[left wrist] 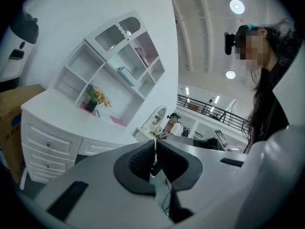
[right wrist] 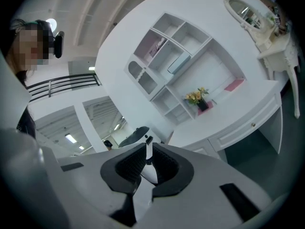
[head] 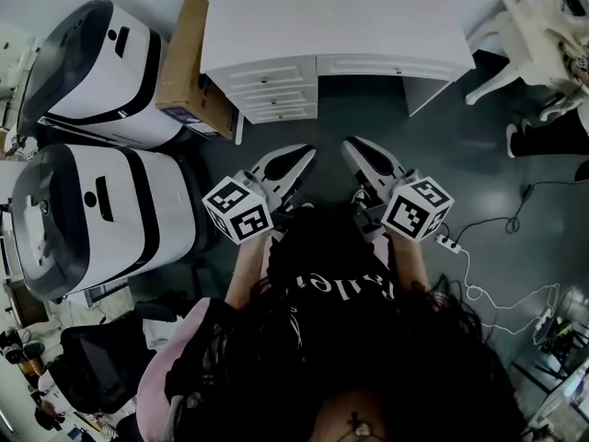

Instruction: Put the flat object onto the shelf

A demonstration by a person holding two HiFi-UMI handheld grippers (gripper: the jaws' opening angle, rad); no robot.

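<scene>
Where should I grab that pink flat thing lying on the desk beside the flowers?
Likely its front edge: the pink flat object lies flat on the desktop, shelf unit behind it, flower pot beside it. Come in low from the open front, jaws level, to pinch the thin edge.

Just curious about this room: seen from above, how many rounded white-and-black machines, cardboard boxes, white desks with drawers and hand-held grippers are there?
Rounded white-and-black machines: 2
Brown cardboard box: 1
White desk with drawers: 1
Hand-held grippers (left gripper, right gripper): 2
Total: 6
</scene>
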